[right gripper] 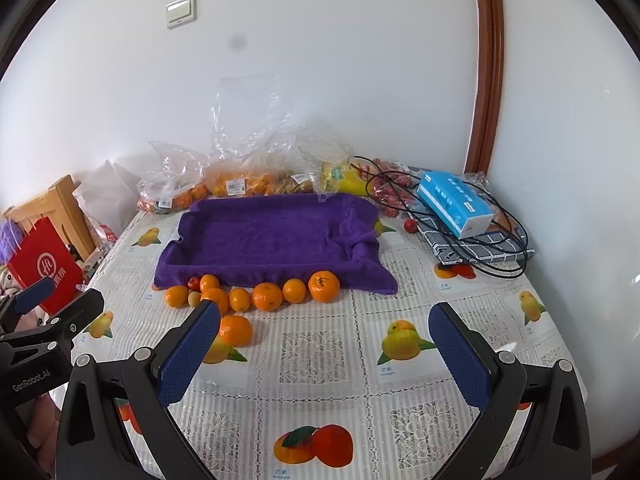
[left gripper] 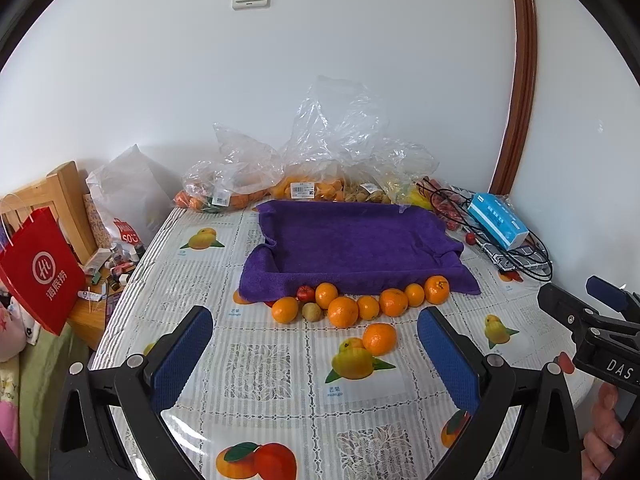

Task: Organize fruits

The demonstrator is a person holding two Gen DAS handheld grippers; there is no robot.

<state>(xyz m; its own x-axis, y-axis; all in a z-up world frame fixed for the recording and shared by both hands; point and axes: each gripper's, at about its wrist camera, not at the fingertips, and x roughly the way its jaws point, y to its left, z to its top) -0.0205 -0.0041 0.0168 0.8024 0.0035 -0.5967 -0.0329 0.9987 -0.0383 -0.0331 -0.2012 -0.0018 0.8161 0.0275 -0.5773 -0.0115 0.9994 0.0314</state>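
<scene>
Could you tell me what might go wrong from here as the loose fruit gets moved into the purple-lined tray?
1. The oranges sit touching in a row against the purple towel; gripping one may nudge its neighbours and set them rolling.
2. The towel's loose front fold could snag a finger of the open left gripper.
3. The small brownish fruit and the small red fruit are wedged between oranges, so hard to grip cleanly.

bare tablecloth [right gripper: 320, 320] nearside; oranges [left gripper: 360, 304] line the purple tray's [left gripper: 352, 240] front.

Purple towel [left gripper: 352, 244], orange tangerines [left gripper: 344, 308]
</scene>
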